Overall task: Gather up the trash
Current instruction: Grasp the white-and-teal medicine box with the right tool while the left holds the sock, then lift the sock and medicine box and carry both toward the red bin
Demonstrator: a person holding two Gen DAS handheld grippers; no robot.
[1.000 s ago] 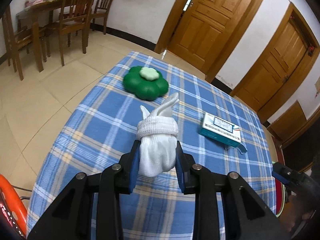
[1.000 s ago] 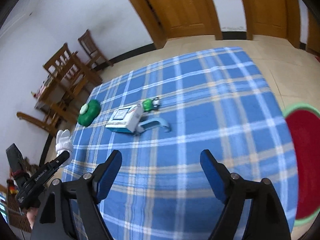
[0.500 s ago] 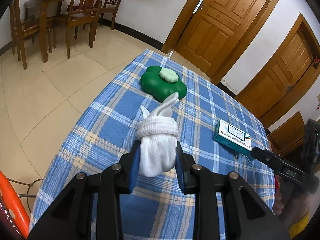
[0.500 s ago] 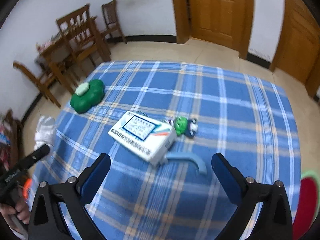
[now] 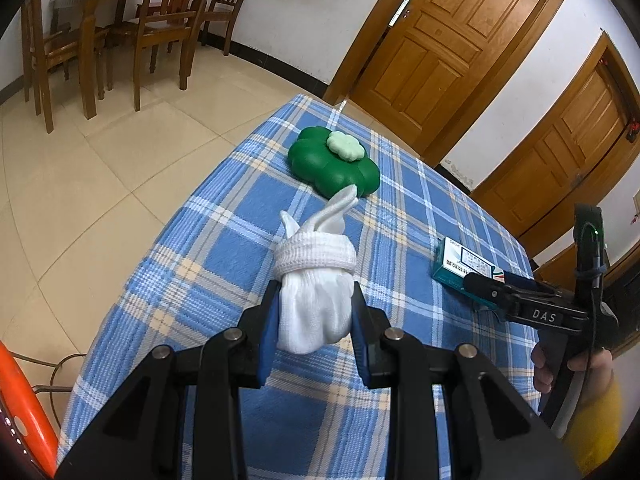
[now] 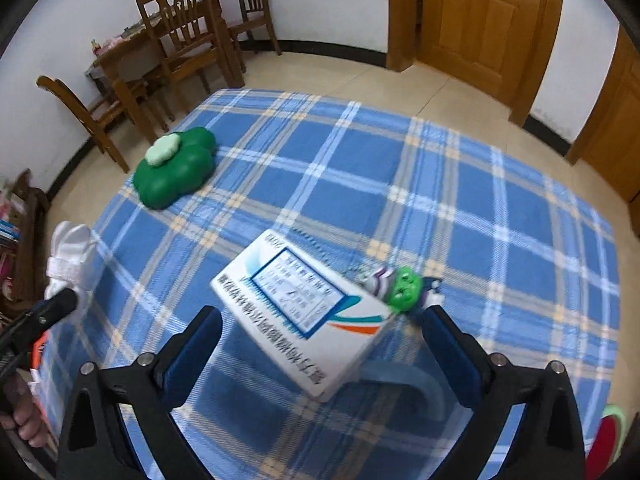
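Observation:
My left gripper is shut on a rolled white glove, held above the near corner of the blue plaid table. My right gripper hovers over a white and teal box that lies flat on the cloth. Its jaws are closing, the box sits between them, and the pads are clear of it. In the left wrist view that box lies just beyond the right gripper's fingertip. The glove also shows at the left edge of the right wrist view.
A green clover-shaped case sits near the table's far left corner. A small green toy and a pale blue curved piece lie against the box. Wooden chairs and doors stand beyond. A red object is down at the left.
My right gripper swung in over the table and rolled, so the box now lies between its jaws. The left gripper kept its hold on the glove.

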